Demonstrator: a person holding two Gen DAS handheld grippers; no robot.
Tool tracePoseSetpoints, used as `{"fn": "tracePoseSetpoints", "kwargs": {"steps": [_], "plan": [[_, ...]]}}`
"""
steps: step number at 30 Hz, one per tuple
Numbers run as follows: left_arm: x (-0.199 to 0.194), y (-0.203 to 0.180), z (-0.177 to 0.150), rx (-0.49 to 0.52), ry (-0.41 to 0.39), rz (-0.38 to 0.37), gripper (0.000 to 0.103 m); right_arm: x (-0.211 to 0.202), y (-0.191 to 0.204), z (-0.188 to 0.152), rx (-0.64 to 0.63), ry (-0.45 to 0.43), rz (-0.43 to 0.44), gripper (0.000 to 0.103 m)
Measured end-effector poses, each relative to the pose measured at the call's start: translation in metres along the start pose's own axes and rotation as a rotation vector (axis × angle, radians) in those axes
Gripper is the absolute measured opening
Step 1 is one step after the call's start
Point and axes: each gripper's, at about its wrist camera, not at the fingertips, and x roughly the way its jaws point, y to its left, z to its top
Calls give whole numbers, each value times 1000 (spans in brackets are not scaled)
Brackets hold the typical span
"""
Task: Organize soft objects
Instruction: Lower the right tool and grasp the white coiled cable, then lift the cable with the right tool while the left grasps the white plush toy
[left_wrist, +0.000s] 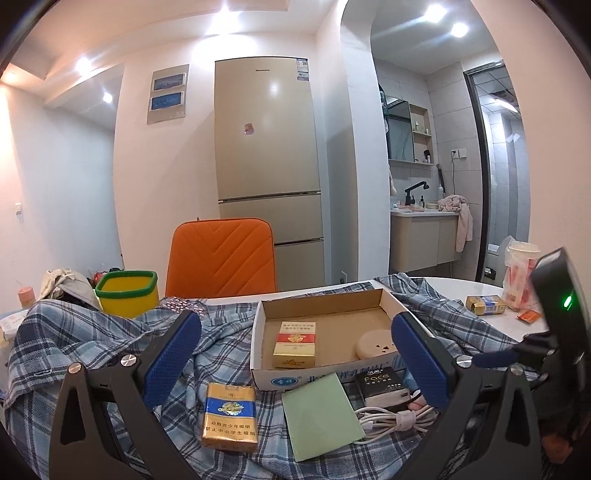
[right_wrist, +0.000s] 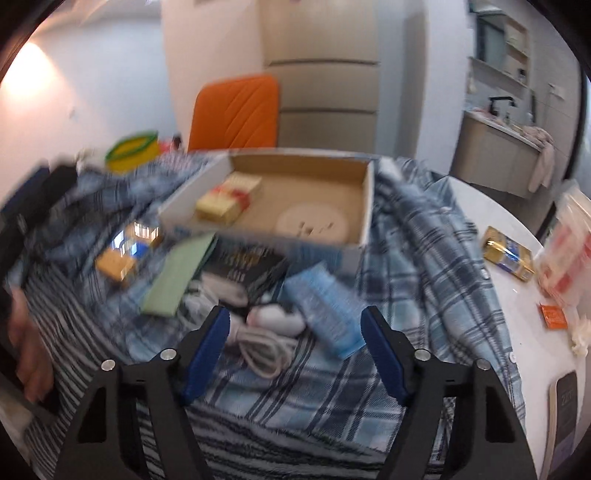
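We have a cardboard box (left_wrist: 384, 299) sitting open on a blue plaid cloth (left_wrist: 110, 332) that is spread and rumpled over the table, and it looks like the collecting place: a red and gold pack (left_wrist: 296, 345) already stands inside at the left, with a round white disc (left_wrist: 375, 343) lying to its right. The rest waits on the cloth just near of the box, in easy reach: a gold and blue pack (left_wrist: 229, 419) at the left, a green pad (left_wrist: 319, 417) leaning against the box front, a black tissue pack (left_wrist: 380, 384), a coiled white cable (right_wrist: 258, 343) and a light blue packet (right_wrist: 325, 310).

Our left gripper (left_wrist: 295, 354) hovers nearly level before the box with its jaws spread wide and nothing between them, so we judge it is standing by, not working.

Our right gripper (right_wrist: 295, 354) tilts down over the near items, jaws apart and empty; the cable and the blue packet lie just beyond its tips, untouched. The right view is blurred, so we cannot tell which one it aims for. We judge the soft blue packet the likelier pick, and a loop of loose cable beside it could snag.

Far right, on bare white tabletop (right_wrist: 517, 295), another gold pack (right_wrist: 508, 253) and an orange sachet (right_wrist: 553, 315) lie well apart from the box.
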Motion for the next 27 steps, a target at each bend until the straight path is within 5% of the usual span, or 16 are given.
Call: {"fn": "tracePoseSetpoints", "kwargs": {"steps": [9, 14, 19, 27], "plan": [[1, -1, 1, 2, 2, -3, 103, 25, 6, -5, -38, 130, 53, 60], [1, 0, 1, 3, 4, -3, 103, 34, 6, -8, -44, 176, 51, 31], [3, 2, 1, -1, 10, -5, 103, 30, 8, -9, -58, 155, 62, 13], [2, 3, 0, -4, 5, -2, 103, 1, 9, -6, -59, -1, 69, 12]]}}
